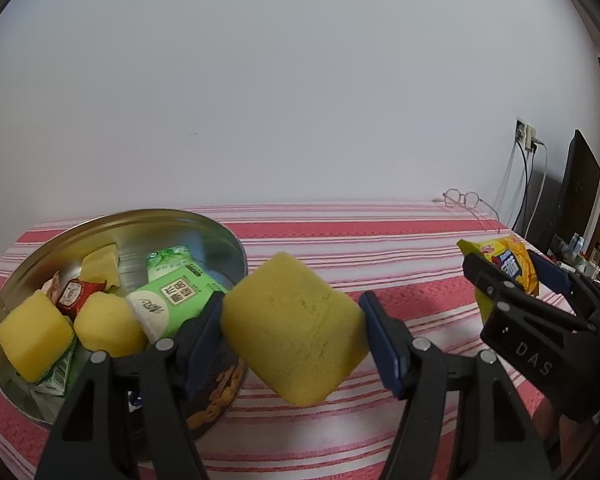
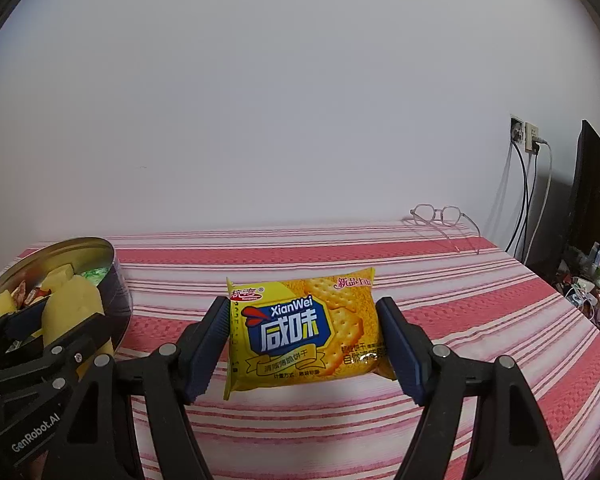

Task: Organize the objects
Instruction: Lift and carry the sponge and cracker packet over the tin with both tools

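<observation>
Holding: left tool [image 1: 294, 334] clamps yellow sponge cake [image 1: 292, 328]; right tool [image 2: 302, 344] clamps cracker packet [image 2: 304, 332].
Next: lower cake gently into tin [image 1: 220, 228] at ten o'clock.

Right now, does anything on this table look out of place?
A pair of glasses lies at the far edge of the striped tablecloth, away from the snacks and sponges in the round tin. Nothing looks spilled or damaged.

Soft, even indoor light, slightly dim; the wall [image 1: 300, 100] reads flat grey-white. Fisheye bends the striped cloth [image 2: 460, 320] and blackens the corners (both views). Shadows faint, focus mostly sharp, no glare.
</observation>
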